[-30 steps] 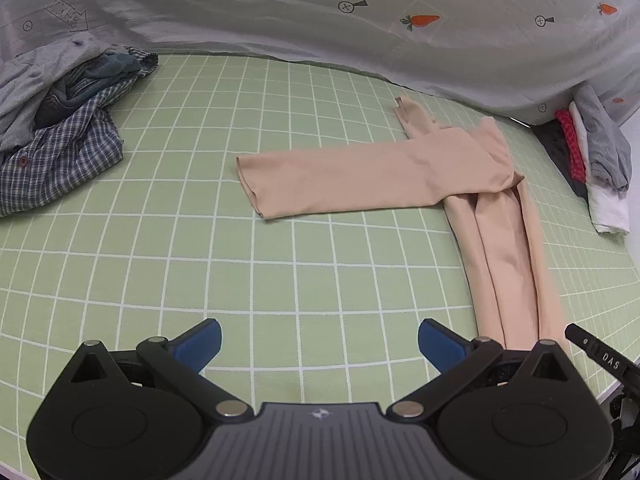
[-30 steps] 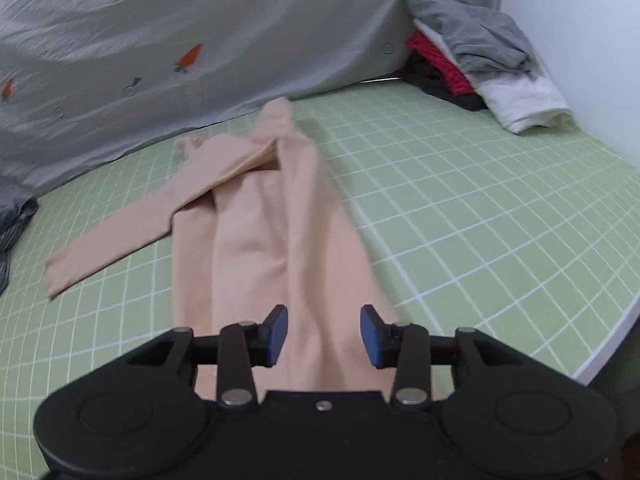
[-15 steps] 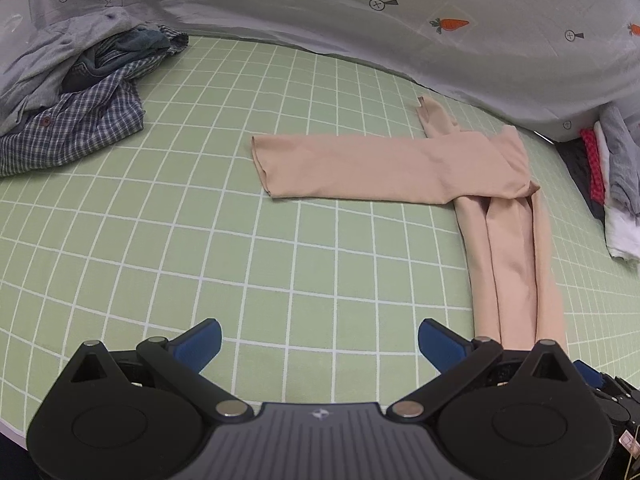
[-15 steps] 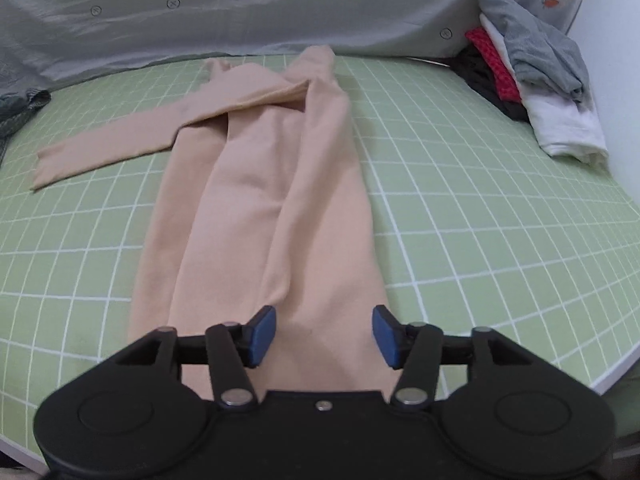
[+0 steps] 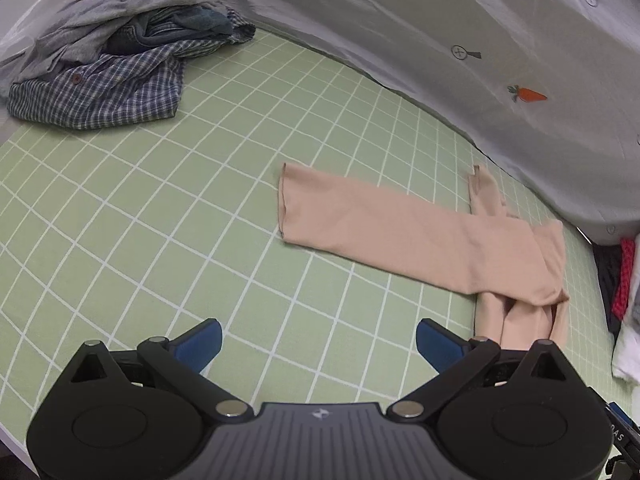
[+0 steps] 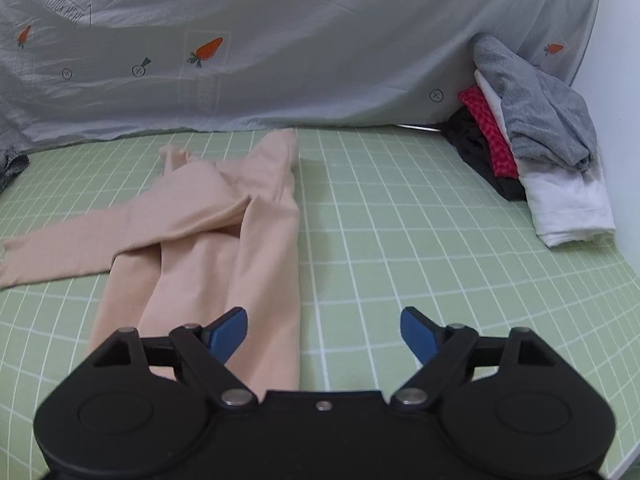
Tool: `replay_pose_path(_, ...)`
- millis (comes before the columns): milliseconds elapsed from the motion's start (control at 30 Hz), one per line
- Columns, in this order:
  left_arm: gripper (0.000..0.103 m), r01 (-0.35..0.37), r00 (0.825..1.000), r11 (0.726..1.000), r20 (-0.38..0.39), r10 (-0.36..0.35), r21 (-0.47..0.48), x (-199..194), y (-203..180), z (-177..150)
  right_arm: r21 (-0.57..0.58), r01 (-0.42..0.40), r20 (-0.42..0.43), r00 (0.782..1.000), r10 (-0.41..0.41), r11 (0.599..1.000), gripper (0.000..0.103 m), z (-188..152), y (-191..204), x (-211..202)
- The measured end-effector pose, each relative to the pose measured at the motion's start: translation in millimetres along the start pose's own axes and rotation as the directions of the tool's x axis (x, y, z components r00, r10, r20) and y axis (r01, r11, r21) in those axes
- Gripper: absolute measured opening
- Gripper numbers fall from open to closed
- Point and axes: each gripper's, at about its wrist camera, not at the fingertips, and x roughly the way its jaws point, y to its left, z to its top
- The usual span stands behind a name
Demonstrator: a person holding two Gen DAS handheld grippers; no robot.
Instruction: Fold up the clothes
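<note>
A beige long-sleeved garment (image 5: 416, 232) lies flat on the green grid mat (image 5: 160, 208), its body folded narrow and one sleeve laid across toward the left. In the right wrist view the same garment (image 6: 208, 240) runs from the back down under my left finger. My left gripper (image 5: 318, 344) hovers over bare mat in front of the sleeve, its jaws wide and closing slightly with nothing between them. My right gripper (image 6: 322, 330) hangs beside the garment's lower right edge, jaws opening, only mat between them.
A heap of grey and blue plaid clothes (image 5: 104, 64) sits at the mat's far left. A stack of grey, red, black and white clothes (image 6: 532, 144) leans at the far right. A grey carrot-print sheet (image 6: 280, 40) hangs along the back. The mat's front edge is close.
My right gripper's jaws have spread and it has slid right, off the garment's lower body onto bare mat. My left gripper has rolled and shifted, so the sleeve now sits more to the right.
</note>
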Motion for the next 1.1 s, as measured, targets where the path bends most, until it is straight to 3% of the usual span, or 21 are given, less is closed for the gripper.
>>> replay_pose_path(133, 0.092, -0.048, 0.999, 0.999, 0.020, 0.048, 0.006, 24, -7, 22, 0.018, -0.051, 0.028, 0.998, 0.051, 0.999, 0.084, 37, 4, 30)
replay_pose_path(267, 0.077, -0.068, 0.998, 0.998, 0.013, 0.068, -0.006, 56, -10, 46, -0.005, -0.120, 0.043, 0.992, 0.120, 0.993, 0.083, 75, 27, 66)
replay_pose_path(433, 0.073, -0.095, 0.995, 0.995, -0.005, 0.096, 0.027, 86, -13, 65, -0.051, -0.196, 0.013, 0.980, 0.197, 0.979, 0.067, 107, 59, 108)
replay_pose_path(533, 0.069, -0.125, 0.992, 0.992, -0.018, 0.126, 0.035, 97, -13, 69, -0.098, -0.165, -0.006, 0.986, 0.165, 0.981, 0.060, 114, 67, 133)
replay_pose_path(633, 0.067, -0.127, 0.992, 0.991, -0.007, 0.128, 0.036, 99, -11, 71, -0.110, -0.165, -0.035, 0.986, 0.162, 0.980, 0.043, 120, 64, 156)
replay_pose_path(800, 0.067, -0.147, 0.989, 0.986, 0.002, 0.147, 0.080, 104, -17, 75, -0.169, -0.155, -0.084, 0.986, 0.143, 0.973, 0.044, 121, 65, 182)
replay_pose_path(967, 0.067, -0.180, 0.984, 0.974, 0.015, 0.179, 0.136, 108, -27, 74, -0.170, -0.192, -0.115, 0.978, 0.174, 0.967, 0.043, 117, 62, 196)
replay_pose_path(1033, 0.067, -0.185, 0.983, 0.968, 0.017, 0.185, 0.167, 110, -32, 72, -0.154, -0.234, -0.119, 0.969, 0.217, 0.960, 0.028, 116, 59, 198)
replay_pose_path(1100, 0.067, -0.168, 0.986, 0.969, 0.016, 0.168, 0.180, 110, -36, 71, -0.132, -0.271, -0.121, 0.959, 0.256, 0.953, 0.021, 117, 55, 199)
